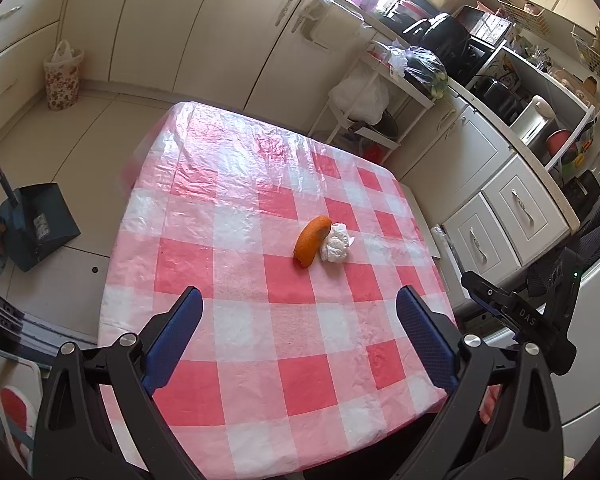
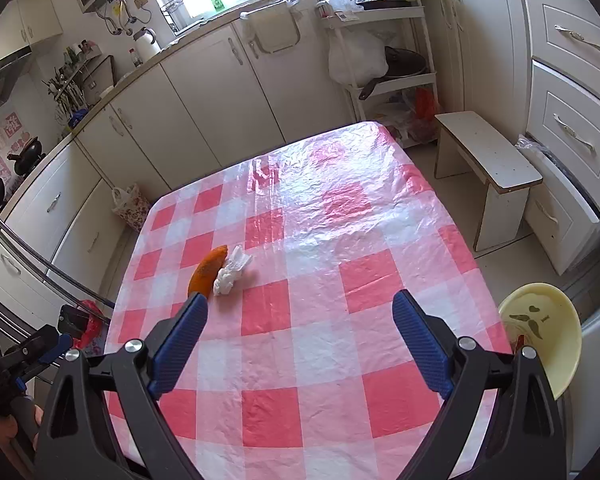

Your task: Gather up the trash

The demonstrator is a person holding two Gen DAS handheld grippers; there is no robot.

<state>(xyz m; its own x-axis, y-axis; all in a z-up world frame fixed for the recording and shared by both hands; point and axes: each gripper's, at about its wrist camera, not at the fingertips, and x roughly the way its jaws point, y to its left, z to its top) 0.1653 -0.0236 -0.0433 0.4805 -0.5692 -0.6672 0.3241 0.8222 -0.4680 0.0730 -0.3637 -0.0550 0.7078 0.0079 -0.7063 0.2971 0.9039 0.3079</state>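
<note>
just orange peel point(image 1: 312, 241) touching tissue point(image 1: 335, 244)

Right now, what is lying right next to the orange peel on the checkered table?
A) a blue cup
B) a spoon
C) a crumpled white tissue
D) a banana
C: the crumpled white tissue lies against the orange peel on the red and white checkered tablecloth, and nothing else lies on the cloth.
</note>
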